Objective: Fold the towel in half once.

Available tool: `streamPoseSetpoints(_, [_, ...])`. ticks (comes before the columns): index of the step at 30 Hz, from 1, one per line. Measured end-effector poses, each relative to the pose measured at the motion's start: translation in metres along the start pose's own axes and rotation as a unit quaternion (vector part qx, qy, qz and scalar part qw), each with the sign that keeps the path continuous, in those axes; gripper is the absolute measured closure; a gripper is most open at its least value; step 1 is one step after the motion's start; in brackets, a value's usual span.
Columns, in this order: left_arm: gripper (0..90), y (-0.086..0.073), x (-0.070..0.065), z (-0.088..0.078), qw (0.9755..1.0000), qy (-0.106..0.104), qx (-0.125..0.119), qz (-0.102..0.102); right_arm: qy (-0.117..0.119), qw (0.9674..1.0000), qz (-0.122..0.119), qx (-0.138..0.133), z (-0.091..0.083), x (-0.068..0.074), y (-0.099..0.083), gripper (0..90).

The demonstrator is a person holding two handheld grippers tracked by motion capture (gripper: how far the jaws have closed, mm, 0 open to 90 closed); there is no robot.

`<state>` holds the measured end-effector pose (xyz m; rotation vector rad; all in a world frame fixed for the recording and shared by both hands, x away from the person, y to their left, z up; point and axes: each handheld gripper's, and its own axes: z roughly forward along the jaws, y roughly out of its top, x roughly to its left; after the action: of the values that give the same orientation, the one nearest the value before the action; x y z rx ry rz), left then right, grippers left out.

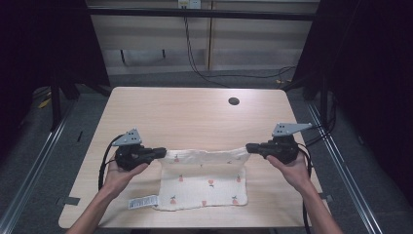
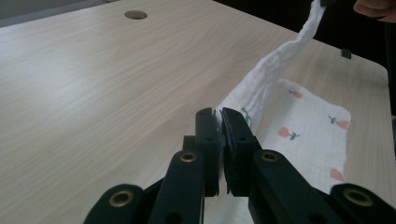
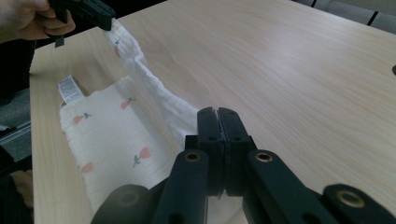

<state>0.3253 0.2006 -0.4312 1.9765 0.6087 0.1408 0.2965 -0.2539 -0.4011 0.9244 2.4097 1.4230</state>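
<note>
The left gripper [image 1: 163,152] is clamped on the left far corner of the cloth [image 1: 204,187]. The cloth's far edge is lifted and stretched between both grippers; its near part lies flat on the table [image 1: 195,112], label [image 1: 143,202] at left. The right gripper [image 1: 249,146] is clamped on the right far corner.

Left gripper [image 1: 163,152], right gripper [image 1: 249,146] clamped, held level, facing inward.
</note>
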Motion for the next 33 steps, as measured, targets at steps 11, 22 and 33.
streamPoseSetpoints(11, [86.0, -0.014, -0.013, -0.005, 0.9997, -0.007, 0.022, -0.003, 0.003, 0.9999, 0.004, 0.011, -0.007, 0.014, -0.018, 88.6])
streamPoseSetpoints(22, [85.6, -0.034, -0.025, -0.008, 0.9980, -0.024, 0.058, -0.010, 0.011, 0.9994, 0.009, 0.030, -0.009, 0.030, -0.042, 88.5])
streamPoseSetpoints(33, [85.6, -0.055, -0.034, 0.002, 0.9947, -0.032, 0.097, -0.009, 0.024, 0.9966, 0.026, 0.074, 0.006, 0.038, -0.077, 88.3])
